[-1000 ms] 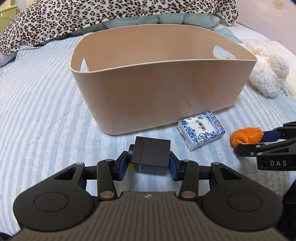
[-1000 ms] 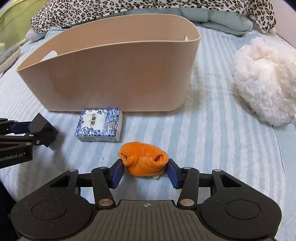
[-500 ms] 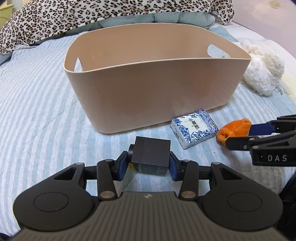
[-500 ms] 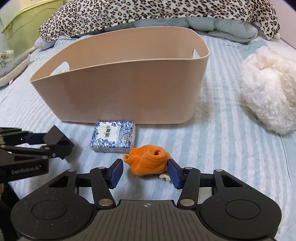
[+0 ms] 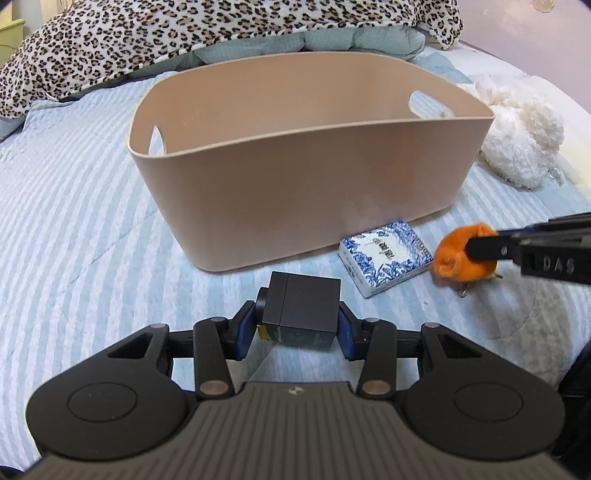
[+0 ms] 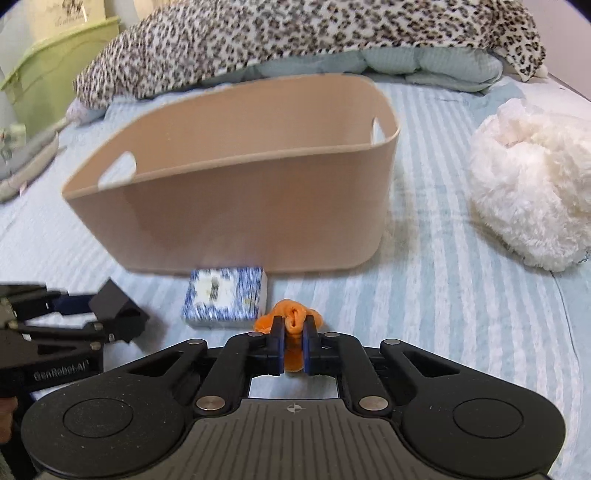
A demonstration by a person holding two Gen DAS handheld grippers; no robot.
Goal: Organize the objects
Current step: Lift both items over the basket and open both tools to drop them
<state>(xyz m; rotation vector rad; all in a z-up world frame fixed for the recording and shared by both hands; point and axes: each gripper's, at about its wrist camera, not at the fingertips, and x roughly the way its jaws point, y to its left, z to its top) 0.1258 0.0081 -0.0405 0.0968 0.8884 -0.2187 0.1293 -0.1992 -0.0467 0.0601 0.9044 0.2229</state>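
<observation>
A beige plastic basket (image 5: pixel 295 177) with cut-out handles stands on the striped bed, also in the right wrist view (image 6: pixel 236 206). My left gripper (image 5: pixel 300 325) is shut on a black cube-shaped box (image 5: pixel 303 306) and holds it above the bed in front of the basket. My right gripper (image 6: pixel 294 343) is shut on a small orange plush (image 6: pixel 293 321), squeezed between the pads; it also shows in the left wrist view (image 5: pixel 458 258). A blue-and-white patterned pack (image 5: pixel 384 256) lies against the basket's front wall, between the two grippers.
A white fluffy plush (image 6: pixel 532 192) lies to the right of the basket. A leopard-print blanket (image 5: pixel 207 33) and light blue quilt are piled behind it. A green bin (image 6: pixel 48 66) stands at the far left beyond the bed.
My right gripper closed on the orange plush and lifted it off the bed. Both grippers rose, so the basket's inside shows more. The left gripper still holds the black box.
</observation>
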